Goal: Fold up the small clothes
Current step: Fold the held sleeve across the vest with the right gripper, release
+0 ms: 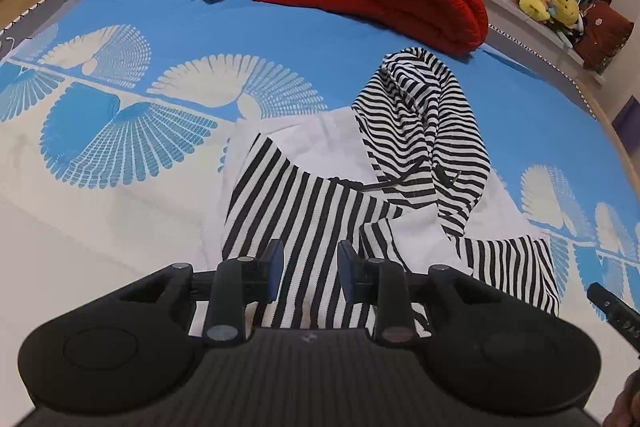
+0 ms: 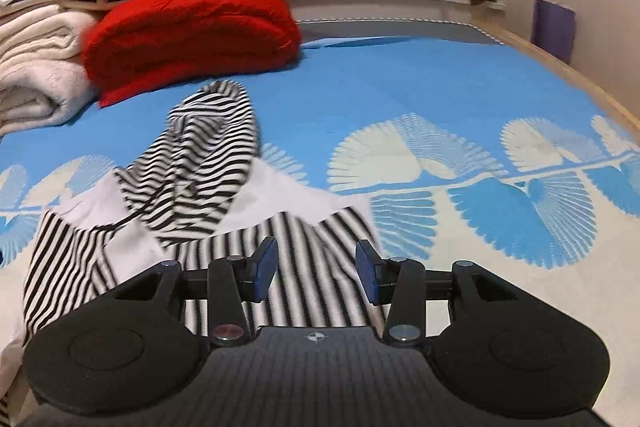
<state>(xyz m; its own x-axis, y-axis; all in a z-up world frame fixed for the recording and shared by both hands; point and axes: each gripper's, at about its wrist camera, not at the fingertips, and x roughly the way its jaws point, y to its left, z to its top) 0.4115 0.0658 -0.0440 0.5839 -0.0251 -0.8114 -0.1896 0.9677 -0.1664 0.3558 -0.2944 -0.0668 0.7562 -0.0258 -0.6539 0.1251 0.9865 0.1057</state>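
striped garment (image 1: 304,211) near hem hidden under left claw (image 1: 310,275) body; right view motion-blurred – stripes smeared; white quilt (image 2: 36,79) cut off by the frame edge

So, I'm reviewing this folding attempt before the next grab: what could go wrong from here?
The striped hoodie lies bunched, its hood flopped over the body, so folding now may trap creases. Both the left gripper and right gripper stand open above layered cloth, and may pinch several layers.
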